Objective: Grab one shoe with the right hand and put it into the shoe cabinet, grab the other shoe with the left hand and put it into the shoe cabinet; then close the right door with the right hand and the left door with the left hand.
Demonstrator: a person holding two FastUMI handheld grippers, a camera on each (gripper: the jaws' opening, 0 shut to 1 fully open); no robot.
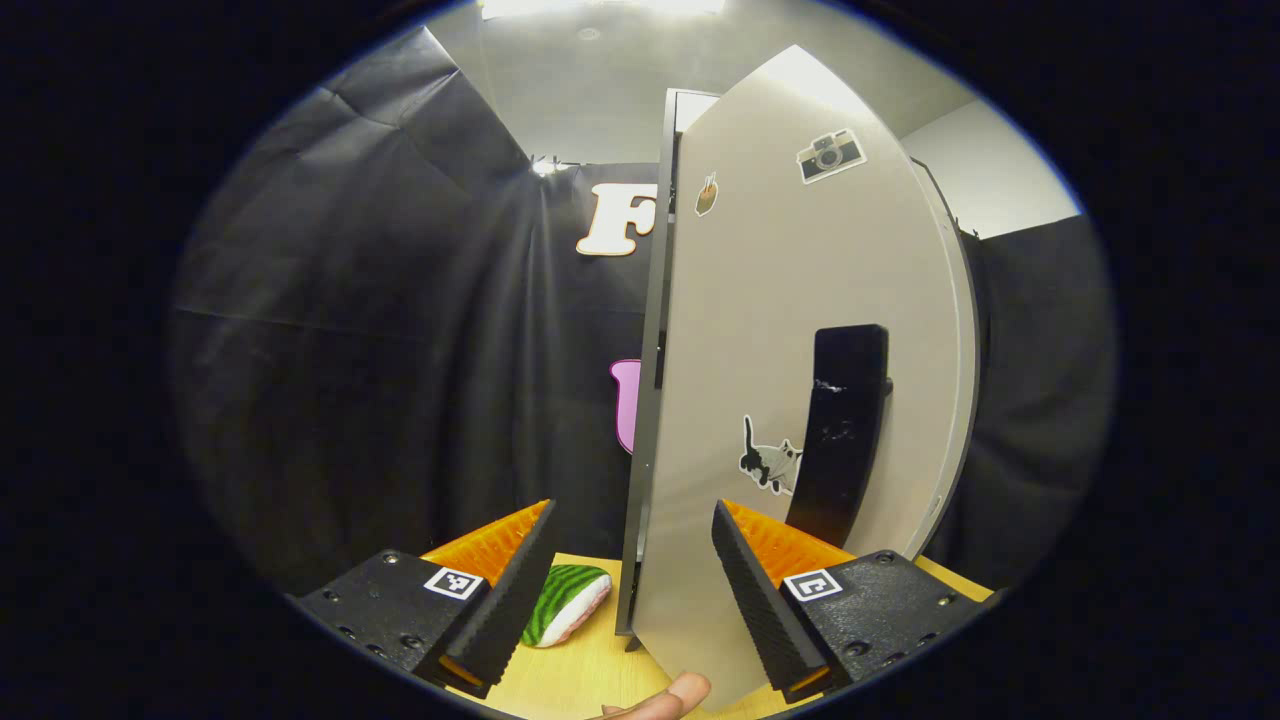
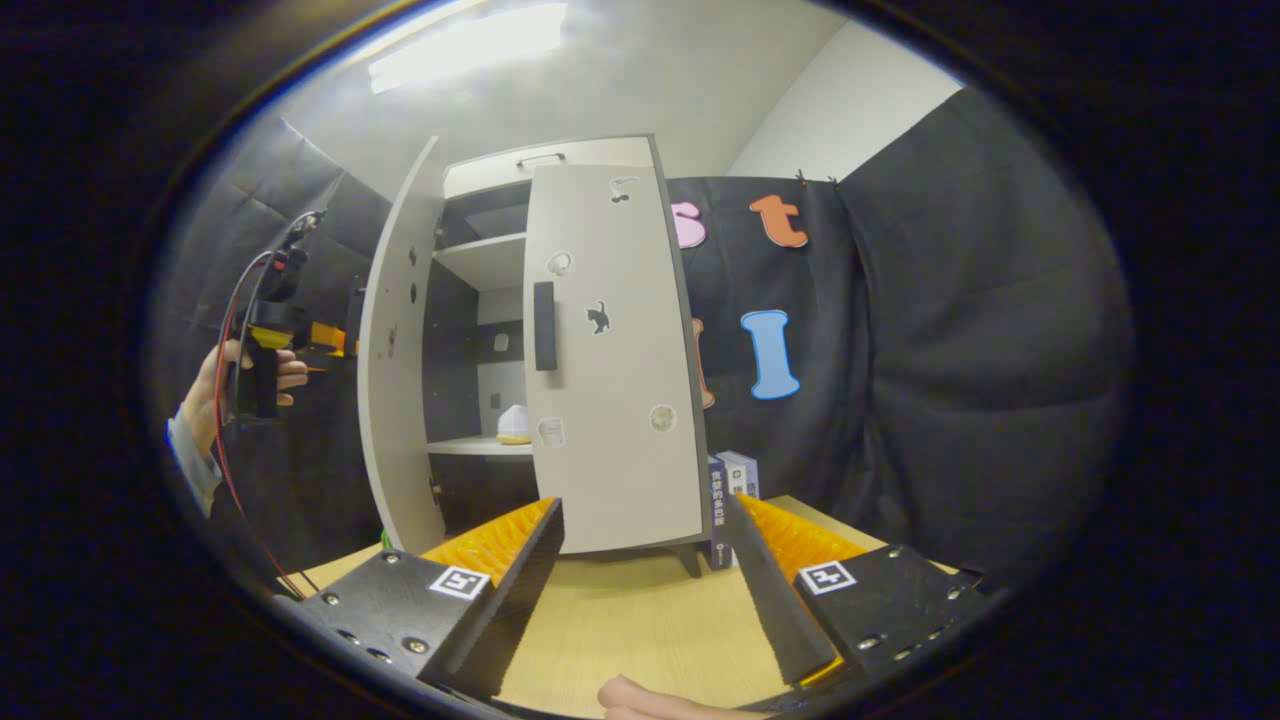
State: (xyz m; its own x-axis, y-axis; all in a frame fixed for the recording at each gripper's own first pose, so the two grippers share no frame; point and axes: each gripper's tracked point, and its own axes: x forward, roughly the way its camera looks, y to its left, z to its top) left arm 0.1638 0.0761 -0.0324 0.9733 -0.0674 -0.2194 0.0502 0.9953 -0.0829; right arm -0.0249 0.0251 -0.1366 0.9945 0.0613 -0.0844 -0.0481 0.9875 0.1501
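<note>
Left gripper (image 1: pixel 632 570): jaws wide, holding nothing, level with the left door (image 1: pixel 800 380), whose edge stands between the fingers. In the right gripper view a hand (image 2: pixel 215 385) holds it upright beside that open door. Right gripper (image 2: pixel 645 570): jaws wide, empty, low over the table (image 2: pixel 640 620), facing the cabinet (image 2: pixel 500 260). Right door (image 2: pixel 610 370) is closed. One pale shoe (image 2: pixel 513 424) sits on the shelf inside.

I am holding the right gripper (image 2: pixel 640 590) with its fingers (image 2: pixel 520 570) spread apart over the wooden surface (image 2: pixel 640 620), facing the shoe cabinet (image 2: pixel 540 350). Its right door (image 2: pixel 615 360) is sitting closed; its left door (image 2: pixel 395 360) is standing open. The left gripper (image 2: pixel 325 340) is hovering beside that open door.
</note>
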